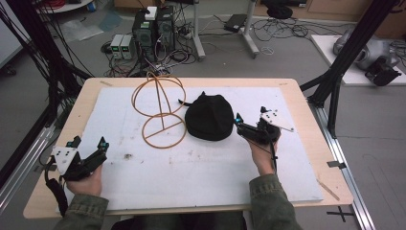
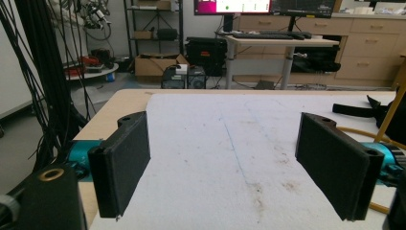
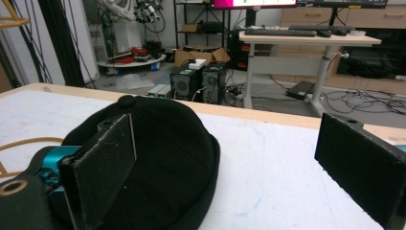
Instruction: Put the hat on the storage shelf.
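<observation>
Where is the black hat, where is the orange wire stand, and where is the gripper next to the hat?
black hat (image 1: 209, 117), high view, on its rounded top.
orange wire stand (image 1: 164, 132), high view, on its ring base.
right gripper (image 1: 238, 123), high view, between its open fingertips beside the hat.

White mat (image 1: 201, 167), orange wire stand (image 1: 160, 108), perhaps stained.

Left gripper (image 1: 90, 142) held low near the counter's left edge, toward the near corner, jaws spread wide and pointing toward the far side. Right gripper (image 1: 249, 120) held toward the counter's right side, about midway back, jaws likewise wide apart, aimed leftward. Both forearms in olive sleeves, entering over the near edge.
</observation>
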